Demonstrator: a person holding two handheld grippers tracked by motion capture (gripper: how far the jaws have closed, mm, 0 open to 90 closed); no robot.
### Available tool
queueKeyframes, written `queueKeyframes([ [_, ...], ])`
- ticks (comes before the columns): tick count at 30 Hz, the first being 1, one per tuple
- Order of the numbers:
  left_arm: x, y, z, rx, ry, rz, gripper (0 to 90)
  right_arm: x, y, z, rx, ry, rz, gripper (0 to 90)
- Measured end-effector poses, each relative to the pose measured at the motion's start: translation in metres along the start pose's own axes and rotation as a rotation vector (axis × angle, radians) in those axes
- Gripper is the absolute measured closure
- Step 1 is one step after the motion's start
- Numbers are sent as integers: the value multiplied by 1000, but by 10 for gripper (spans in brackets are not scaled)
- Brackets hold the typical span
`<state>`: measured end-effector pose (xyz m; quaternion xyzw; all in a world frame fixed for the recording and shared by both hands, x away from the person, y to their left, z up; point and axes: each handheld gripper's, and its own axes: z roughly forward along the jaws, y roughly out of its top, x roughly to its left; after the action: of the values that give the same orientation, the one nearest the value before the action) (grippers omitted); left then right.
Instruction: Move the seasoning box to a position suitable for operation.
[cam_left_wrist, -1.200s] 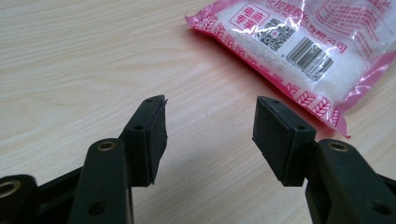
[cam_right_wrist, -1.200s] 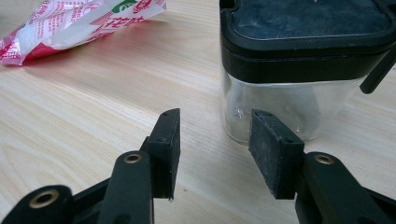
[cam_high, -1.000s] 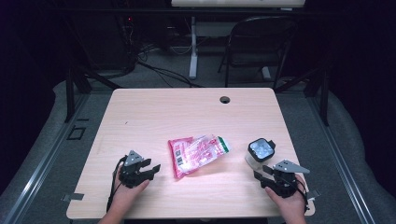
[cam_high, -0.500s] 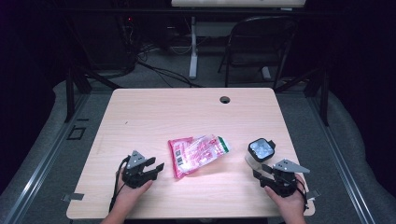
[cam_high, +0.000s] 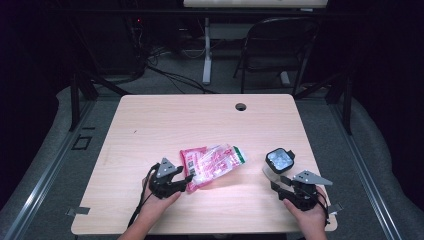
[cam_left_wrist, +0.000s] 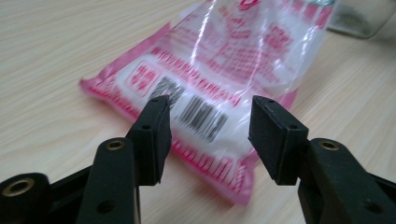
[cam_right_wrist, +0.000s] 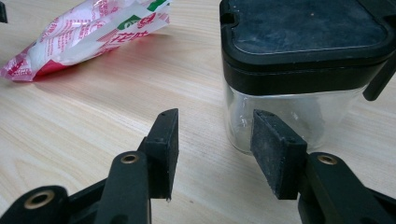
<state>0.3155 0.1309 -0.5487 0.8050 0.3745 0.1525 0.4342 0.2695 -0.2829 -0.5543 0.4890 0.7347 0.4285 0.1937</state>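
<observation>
A pale wooden tabletop is taking up the middle of the high view, with a dark room, cables and a folding chair lying behind it. A small round hole is sitting near the tabletop's far edge.

A pink, white and clear plastic packet is lying flat near the middle of the front half of the tabletop. In the left gripper view the packet is showing a barcode, a small square code and rows of pink print, but the writing is blurring and cannot be read. In the right gripper view a green and red patch with a few characters is showing at the packet's far end, also too small to read.

A clear glass jar with a black lid is standing upright to the right of the packet, well apart from it. Its top and right side are being cut off in the right gripper view.

The left tongs are lying at the packet's near left corner; their jaws have just been opening and are standing spread, with the corner just ahead of them and not pinched.

The right tongs are resting just in front of the jar, spread and gripping nothing.
</observation>
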Motion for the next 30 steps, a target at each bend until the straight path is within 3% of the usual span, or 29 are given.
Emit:
queueKeyframes([
  [5, -12, 9, 11, 4, 7, 12, 417, -2, -1, -1, -7, 1, 14, 517],
  [6, -20, 13, 16, 8, 28, 42, 417, -3, -1, -1, -7, 1, 17, 517],
  [11, -33, 18, 26, 14, 4, 74, 436, -4, -2, -1, -9, 7, 28, 516],
  [20, -55, 21, 49, 27, 38, 151, 449, -4, -2, -1, -12, 13, 34, 515],
  [30, -70, 25, 66, 23, 53, 185, 445, -5, -2, -1, -10, 11, 35, 514],
])
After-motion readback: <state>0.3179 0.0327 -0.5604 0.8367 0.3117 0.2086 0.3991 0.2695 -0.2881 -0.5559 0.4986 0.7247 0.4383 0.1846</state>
